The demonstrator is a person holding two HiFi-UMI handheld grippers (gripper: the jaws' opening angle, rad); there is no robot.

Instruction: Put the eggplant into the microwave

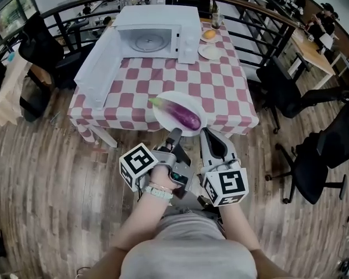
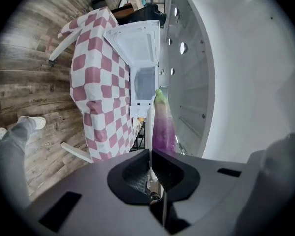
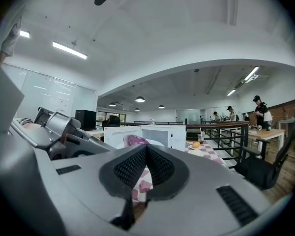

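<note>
Eggplant (image 1: 183, 114) on plate (image 1: 187, 99), microwave (image 1: 157, 25) door (image 1: 99, 68) open, office chairs (image 1: 314, 156) beside table (image 1: 221, 80)

Open-plan office: swivel chairs (image 1: 288, 92), desks (image 1: 314, 54), ceiling strip lights (image 3: 69, 49).

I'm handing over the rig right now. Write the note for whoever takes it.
Left gripper: shut, tip at the near rim of the plate; whether it grips the rim is unclear.
Right gripper: shut, empty, alongside.
Eggplant lies on the plate at the near edge of the table; microwave at the far end, door open.
Done: nothing yet. Left: eggplant into microwave.
</note>
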